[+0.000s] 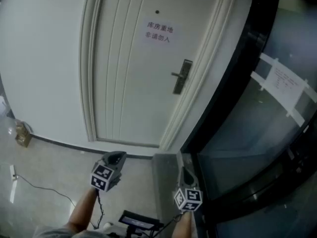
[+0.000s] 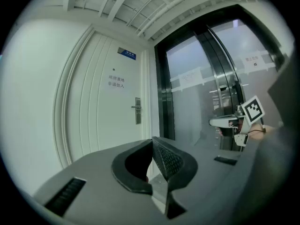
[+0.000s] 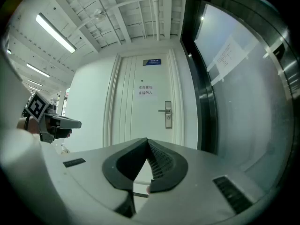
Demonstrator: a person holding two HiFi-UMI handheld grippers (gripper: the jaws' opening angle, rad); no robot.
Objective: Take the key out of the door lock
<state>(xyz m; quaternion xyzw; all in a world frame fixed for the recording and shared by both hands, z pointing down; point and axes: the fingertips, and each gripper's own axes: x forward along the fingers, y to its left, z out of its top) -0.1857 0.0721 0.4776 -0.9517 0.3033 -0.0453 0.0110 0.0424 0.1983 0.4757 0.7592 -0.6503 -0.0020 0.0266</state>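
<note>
A white door (image 1: 129, 68) stands ahead with a metal lock plate and lever handle (image 1: 182, 77) on its right side. The lock plate (image 2: 137, 110) is small and far off in the left gripper view, and the lock plate (image 3: 168, 115) is just as distant in the right gripper view. No key can be made out at this distance. My left gripper (image 1: 116, 158) is held low in front of the door, jaws together, nothing between them. Further right my right gripper (image 1: 184, 171) is also shut and empty. Both point level at the door, well short of it.
A paper sign (image 1: 158, 32) is stuck on the door. A black-framed glass wall (image 1: 247, 113) with taped papers (image 1: 285, 83) runs along the right. A small box (image 1: 22, 134) and a cable (image 1: 44, 187) lie on the floor at left.
</note>
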